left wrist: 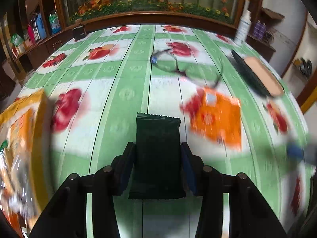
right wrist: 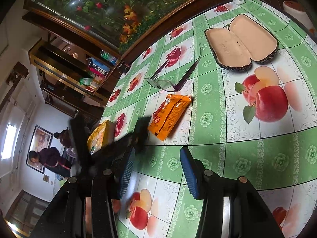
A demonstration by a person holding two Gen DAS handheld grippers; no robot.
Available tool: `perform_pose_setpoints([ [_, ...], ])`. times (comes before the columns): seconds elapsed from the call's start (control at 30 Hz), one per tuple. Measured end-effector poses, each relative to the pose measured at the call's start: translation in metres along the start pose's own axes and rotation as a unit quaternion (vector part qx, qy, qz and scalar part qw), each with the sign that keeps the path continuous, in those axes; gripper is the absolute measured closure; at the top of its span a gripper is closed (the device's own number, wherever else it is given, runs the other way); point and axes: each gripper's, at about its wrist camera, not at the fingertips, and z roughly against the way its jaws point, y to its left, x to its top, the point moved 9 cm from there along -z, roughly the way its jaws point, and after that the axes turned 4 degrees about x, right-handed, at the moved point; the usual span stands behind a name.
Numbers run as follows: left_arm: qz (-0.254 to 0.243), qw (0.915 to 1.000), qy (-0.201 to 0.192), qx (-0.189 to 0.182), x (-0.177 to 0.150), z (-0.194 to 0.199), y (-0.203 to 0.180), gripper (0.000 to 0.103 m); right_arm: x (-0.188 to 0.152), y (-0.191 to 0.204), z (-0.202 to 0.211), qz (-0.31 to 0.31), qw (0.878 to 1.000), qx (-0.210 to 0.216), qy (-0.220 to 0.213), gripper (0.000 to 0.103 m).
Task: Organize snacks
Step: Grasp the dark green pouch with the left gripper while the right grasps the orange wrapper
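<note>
Two snack packets matter here: the dark green packet (left wrist: 158, 154) sits clamped between the left gripper (left wrist: 157, 170) fingers, lifted above the counter (left wrist: 122, 99), while the orange packet (right wrist: 170, 116) lies flat at 1 o'clock of it. The right gripper (right wrist: 158, 170) hangs wide and empty. Best to carry the green one level toward the yellow bag (left wrist: 23, 138) at 9 o'clock, releasing only once it rests.

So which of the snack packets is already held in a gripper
The dark green packet, clamped in the left gripper. The orange packet and the yellow bag lie on the table, untouched.
</note>
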Motion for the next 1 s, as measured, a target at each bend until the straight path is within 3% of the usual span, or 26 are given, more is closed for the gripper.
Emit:
perform_pose_setpoints([
  [0.07,-0.006,0.9998,-0.004,-0.016,-0.023,0.017,-0.004,0.058,0.001,-0.002,-0.001,0.005,1.000,-0.012,-0.004,0.052],
  [0.2,-0.022,0.9995,-0.024,-0.004,-0.053,0.037,-0.003,0.058,0.000,-0.006,-0.007,0.015,0.999,-0.036,-0.006,0.048],
  [0.33,-0.014,0.9992,-0.035,-0.008,-0.058,0.041,0.003,0.058,0.006,-0.013,-0.021,0.034,0.996,-0.087,-0.013,0.048],
  [0.43,-0.012,0.9992,-0.037,-0.010,-0.057,0.041,0.003,0.058,0.009,-0.005,-0.030,0.038,0.995,-0.094,-0.012,0.047],
  [0.6,-0.012,0.9992,-0.038,-0.010,-0.057,0.041,0.004,0.058,0.023,-0.002,-0.058,0.025,0.989,-0.145,0.000,0.039],
  [0.77,0.000,0.9991,-0.039,-0.016,-0.057,0.041,0.007,0.058,0.046,-0.012,-0.098,0.007,0.974,-0.226,0.022,0.039],
  [0.83,-0.003,0.9992,-0.038,-0.011,-0.057,0.041,0.006,0.058,0.050,-0.006,-0.113,0.043,0.966,-0.254,0.032,0.031],
  [0.87,-0.006,0.9992,-0.038,-0.008,-0.057,0.041,0.005,0.058,0.051,-0.003,-0.121,0.071,0.956,-0.282,0.042,0.029],
  [1.0,-0.003,0.9992,-0.038,-0.013,-0.058,0.041,0.006,0.058,0.042,-0.001,-0.126,0.149,0.930,-0.333,0.047,0.033],
])
